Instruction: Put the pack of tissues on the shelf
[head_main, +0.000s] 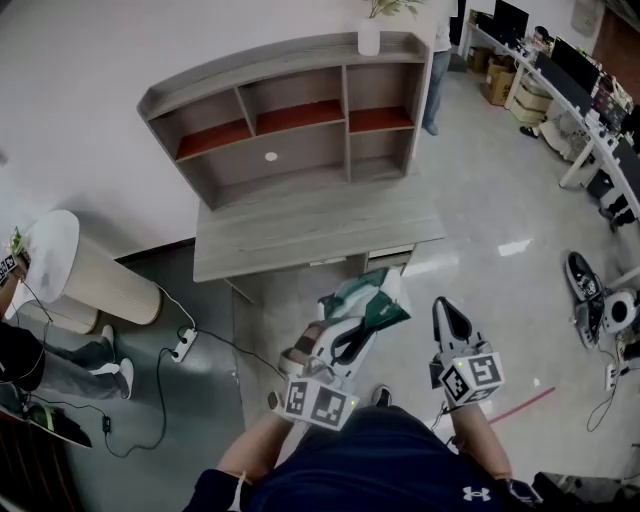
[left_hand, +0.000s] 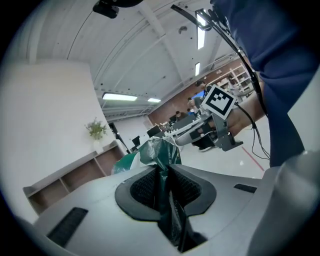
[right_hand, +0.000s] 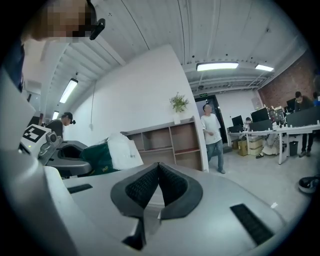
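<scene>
Pinching the green wrapper of the pack of tissues (head_main: 372, 300) between nearly closed jaws, the left gripper (head_main: 350, 335) is holding it in the air at ten o'clock from the right gripper (head_main: 447, 312), which is hanging empty, jaws pressed together. Pickup is looking done; carrying and placing are remaining, with the desk (head_main: 310, 228) lying at twelve o'clock and the shelf (head_main: 290, 125) standing beyond it.
</scene>
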